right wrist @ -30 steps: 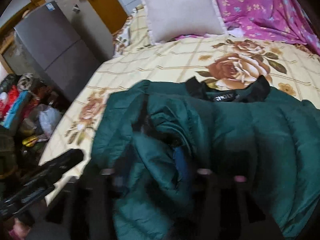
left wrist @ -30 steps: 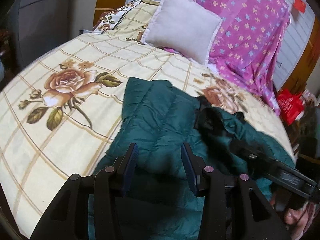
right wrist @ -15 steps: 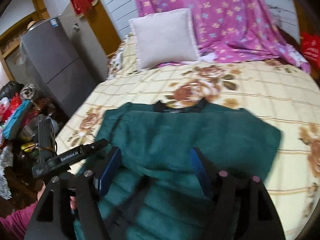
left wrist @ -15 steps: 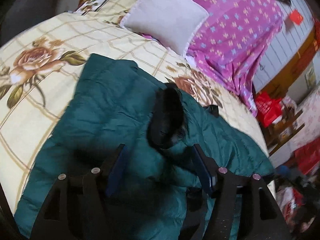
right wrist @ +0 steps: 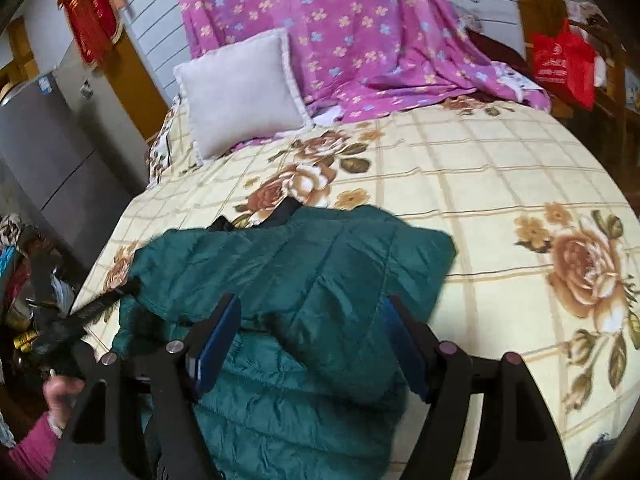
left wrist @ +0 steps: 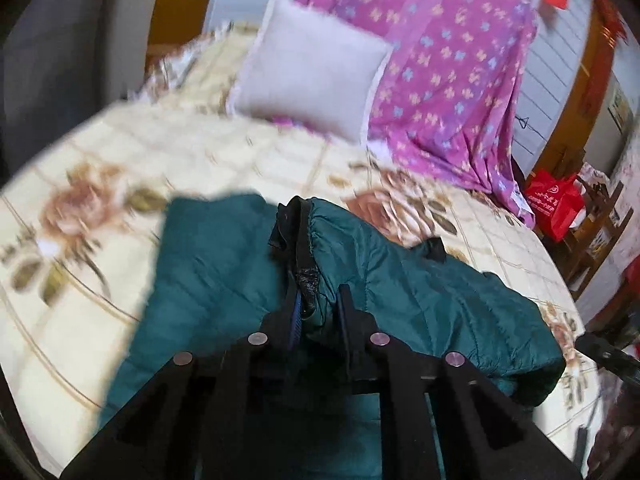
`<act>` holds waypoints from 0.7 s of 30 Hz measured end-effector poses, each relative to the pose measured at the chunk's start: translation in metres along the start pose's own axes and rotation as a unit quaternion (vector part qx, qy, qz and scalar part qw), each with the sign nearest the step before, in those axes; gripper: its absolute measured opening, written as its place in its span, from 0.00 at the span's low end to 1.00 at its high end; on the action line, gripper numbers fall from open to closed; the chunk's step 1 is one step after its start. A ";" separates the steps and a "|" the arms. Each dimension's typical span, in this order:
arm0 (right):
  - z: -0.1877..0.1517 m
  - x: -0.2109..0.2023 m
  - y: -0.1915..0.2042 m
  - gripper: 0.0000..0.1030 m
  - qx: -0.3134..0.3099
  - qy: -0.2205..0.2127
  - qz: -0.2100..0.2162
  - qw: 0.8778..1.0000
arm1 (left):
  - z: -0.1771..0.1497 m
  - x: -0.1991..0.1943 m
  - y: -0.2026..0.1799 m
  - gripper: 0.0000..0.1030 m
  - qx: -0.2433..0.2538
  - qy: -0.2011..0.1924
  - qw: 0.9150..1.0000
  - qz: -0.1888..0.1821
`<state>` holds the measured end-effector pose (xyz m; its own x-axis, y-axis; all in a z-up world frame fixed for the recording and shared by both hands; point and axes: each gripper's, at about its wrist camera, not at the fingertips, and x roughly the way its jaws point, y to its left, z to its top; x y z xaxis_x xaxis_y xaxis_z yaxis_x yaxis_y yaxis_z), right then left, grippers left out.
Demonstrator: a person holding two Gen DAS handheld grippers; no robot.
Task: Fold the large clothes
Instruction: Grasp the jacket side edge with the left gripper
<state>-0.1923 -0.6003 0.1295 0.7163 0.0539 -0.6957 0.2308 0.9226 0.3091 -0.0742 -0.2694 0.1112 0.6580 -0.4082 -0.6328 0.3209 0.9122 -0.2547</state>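
- Left gripper (left wrist: 316, 304): fingers are pinching together on a fold of the green quilted jacket (left wrist: 420, 292), right at its black collar edge (left wrist: 296, 232).
- Right gripper (right wrist: 312, 340): fingers are standing spread wide above the jacket (right wrist: 300, 276), gripping nothing; padded cloth is lying between and beneath them.
- A hand (right wrist: 60, 394) in a pink sleeve is showing at 8 o'clock in the right wrist view.
- The jacket is lying partly folded on the near part of the rose-patterned bedsheet (right wrist: 480, 184).
- A pale pillow (right wrist: 240, 92) is sitting at 11 o'clock beyond the jacket.
- A purple flowered cloth (right wrist: 352, 32) is draping down at 12 o'clock, behind the pillow.
- A red bag (right wrist: 560, 64) is hanging at 2 o'clock.
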 end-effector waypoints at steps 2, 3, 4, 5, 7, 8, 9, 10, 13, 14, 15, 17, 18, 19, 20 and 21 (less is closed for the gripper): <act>-0.002 0.020 0.015 0.74 -0.015 0.009 0.003 1.000 | 0.001 -0.006 0.010 0.00 0.013 -0.008 1.000 0.021; -0.003 0.028 0.023 0.74 -0.021 0.013 0.005 1.000 | -0.001 -0.005 0.017 0.00 0.016 -0.005 0.999 0.031; -0.004 0.040 0.030 0.74 -0.027 0.019 0.007 0.999 | -0.002 -0.001 0.023 0.00 0.015 0.002 0.999 0.040; -0.007 0.057 0.039 0.74 -0.034 0.030 0.007 0.999 | -0.004 0.005 0.029 0.00 0.012 0.011 0.999 0.047; -0.016 0.085 0.051 0.74 -0.044 0.056 -0.003 0.997 | -0.011 0.021 0.044 0.00 -0.003 0.038 0.998 0.055; -0.020 0.100 0.055 0.74 -0.051 0.068 -0.017 0.996 | -0.014 0.027 0.050 0.00 -0.013 0.051 0.997 0.050; -0.023 0.107 0.059 0.75 -0.059 0.071 -0.029 0.995 | -0.015 0.031 0.054 0.00 -0.028 0.058 0.997 0.038; -0.026 0.114 0.063 0.76 -0.073 0.069 -0.043 0.994 | -0.016 0.031 0.058 0.02 -0.043 0.061 0.997 0.030; -0.024 0.108 0.066 0.77 -0.089 0.072 -0.042 0.993 | -0.007 0.019 0.068 0.13 -0.075 0.057 0.995 0.015; -0.020 0.099 0.062 0.77 -0.088 0.067 -0.035 0.993 | -0.002 0.011 0.070 0.16 -0.081 0.045 0.996 0.015; -0.015 0.086 0.057 0.77 -0.082 0.052 -0.038 0.995 | 0.002 0.002 0.071 0.18 -0.084 0.026 0.996 0.018; -0.003 0.064 0.045 0.77 -0.064 0.023 -0.048 0.997 | 0.009 -0.010 0.069 0.24 -0.081 -0.002 0.996 0.023; 0.004 0.054 0.037 0.77 -0.049 0.007 -0.048 0.998 | 0.013 -0.013 0.065 0.28 -0.076 -0.013 0.997 0.024; 0.011 0.048 0.030 0.77 -0.034 -0.003 -0.047 0.998 | 0.015 -0.012 0.061 0.29 -0.071 -0.016 0.997 0.024; 0.017 0.045 0.025 0.77 -0.023 -0.008 -0.048 0.999 | 0.016 -0.009 0.057 0.29 -0.065 -0.013 0.998 0.024; 0.022 0.046 0.022 0.77 -0.011 -0.008 -0.050 0.999 | 0.017 -0.004 0.053 0.29 -0.059 -0.006 0.998 0.027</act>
<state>-0.1398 -0.5856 0.1183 0.7008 -0.0449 -0.7119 0.2867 0.9316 0.2236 -0.0486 -0.2202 0.1127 0.6800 -0.3585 -0.6396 0.2029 0.9303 -0.3057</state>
